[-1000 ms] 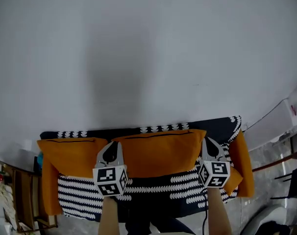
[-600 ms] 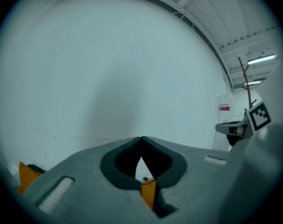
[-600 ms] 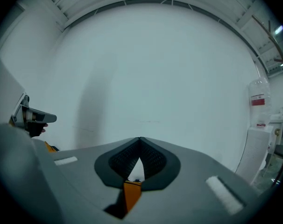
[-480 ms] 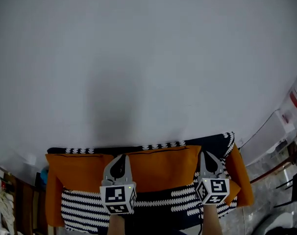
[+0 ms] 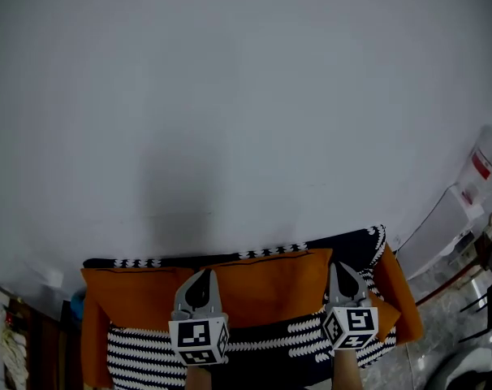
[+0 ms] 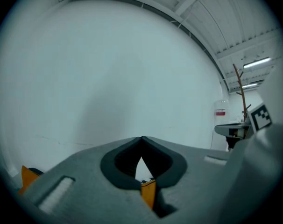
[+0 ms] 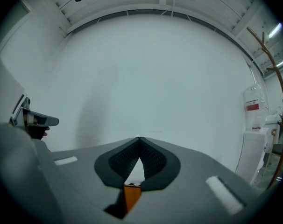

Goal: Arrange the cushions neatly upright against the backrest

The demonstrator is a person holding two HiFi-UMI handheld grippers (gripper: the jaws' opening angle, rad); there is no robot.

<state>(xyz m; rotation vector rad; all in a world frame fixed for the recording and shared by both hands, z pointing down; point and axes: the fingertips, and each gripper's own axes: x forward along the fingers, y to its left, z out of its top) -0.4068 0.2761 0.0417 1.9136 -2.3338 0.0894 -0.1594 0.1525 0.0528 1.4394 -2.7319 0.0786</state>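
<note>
- The middle cushion (image 5: pixel 266 281), orange, lies broadside along the sofa's backrest (image 5: pixel 230 258), its top edge just under the backrest's black-and-white trim
- Whether its lower edge rests on the seat you cannot tell from the head view – your grippers cover that part
- Your left gripper (image 5: pixel 200 273) is closed on the cushion's left end; in the left gripper view the jaw tips meet and a strip of orange fabric is pinched low between them
- Your right gripper (image 5: pixel 337 266) is closed on the cushion's right end in the same way, with orange fabric caught at the base of its jaws
- Both grippers point roughly level at the wall (image 5: pixel 230 96), side by side with the cushion's width between them
- The left cushion (image 5: pixel 120 295) stands touching the middle one's left end, and the right cushion (image 5: pixel 398 287) leans at the sofa's right end
- The seat (image 5: pixel 270 344) below carries a black cover with white patterned stripes
</note>
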